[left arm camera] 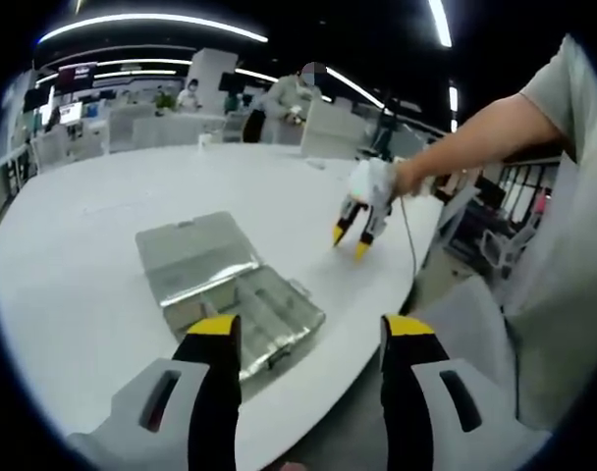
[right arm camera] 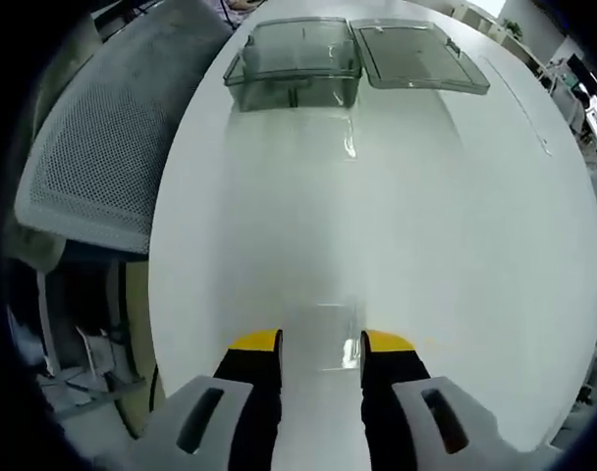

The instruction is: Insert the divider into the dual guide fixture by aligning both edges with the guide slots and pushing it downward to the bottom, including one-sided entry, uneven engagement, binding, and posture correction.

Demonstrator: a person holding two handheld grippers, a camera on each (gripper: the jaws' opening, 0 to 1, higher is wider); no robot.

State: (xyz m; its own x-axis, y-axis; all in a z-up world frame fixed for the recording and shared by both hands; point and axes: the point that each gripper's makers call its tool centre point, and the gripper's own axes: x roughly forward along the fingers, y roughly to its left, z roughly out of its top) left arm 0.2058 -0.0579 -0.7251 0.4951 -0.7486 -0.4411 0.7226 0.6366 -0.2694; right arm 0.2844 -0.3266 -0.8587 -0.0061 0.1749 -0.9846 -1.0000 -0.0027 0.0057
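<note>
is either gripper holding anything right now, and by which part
The right gripper is closed on a thin clear plastic divider, gripping its near edge while it lies flat on the white table. The left gripper is open and holds nothing.

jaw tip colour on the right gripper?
Yellow tips on black jaws on the right gripper; clearest in the right gripper view.
</note>
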